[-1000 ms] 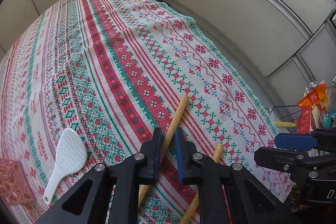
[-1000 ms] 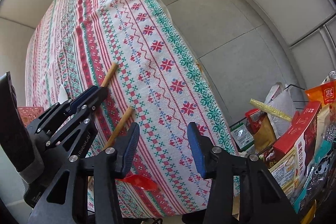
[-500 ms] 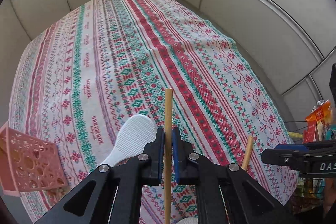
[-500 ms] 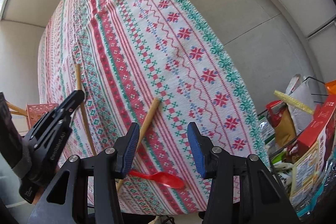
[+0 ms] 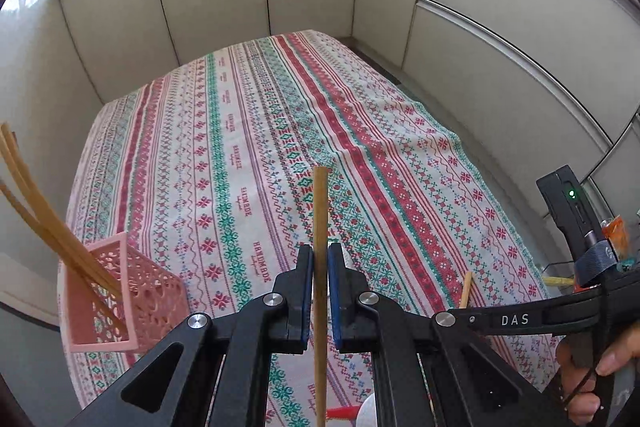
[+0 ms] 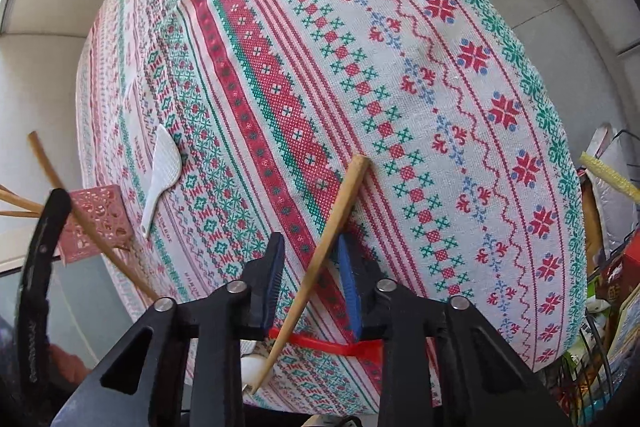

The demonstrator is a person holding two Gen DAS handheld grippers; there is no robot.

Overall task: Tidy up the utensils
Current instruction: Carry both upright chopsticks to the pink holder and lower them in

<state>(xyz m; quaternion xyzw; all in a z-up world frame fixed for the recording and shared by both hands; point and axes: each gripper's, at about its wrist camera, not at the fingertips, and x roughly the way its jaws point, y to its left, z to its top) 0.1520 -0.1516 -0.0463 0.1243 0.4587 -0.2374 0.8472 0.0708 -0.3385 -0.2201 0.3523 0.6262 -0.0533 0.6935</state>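
Wooden chopstick (image 5: pixel 320 227) clamped between the pads of the left gripper (image 5: pixel 319 291), standing nearly upright with its blunt end above the jaws and its thin end running down out of view. It is lifted clear of the patterned tablecloth (image 5: pixel 248 131), presumably for carrying to the pink lattice basket (image 5: pixel 120 291) at the near left table edge, where several chopsticks already lean out to the left.

Second chopstick (image 6: pixel 320 251) lying diagonally on the cloth at the near right, between the jaws of the right gripper (image 6: pixel 310 281). These jaws have just been closing around it. The right pad appears to meet the stick, while the left pad shows a gap, so a full grip is judged not yet made. Straddling the stick near mid-length would keep it balanced on lifting.

Beneath this stick a red spoon (image 6: pixel 348 347) lies crosswise at the near edge. A white rice paddle (image 6: pixel 162 167) rests on the cloth to the left, just right of the basket. Both are judged still to be sorted.

A person's hand (image 5: pixel 592 367) holds the right gripper's handle.
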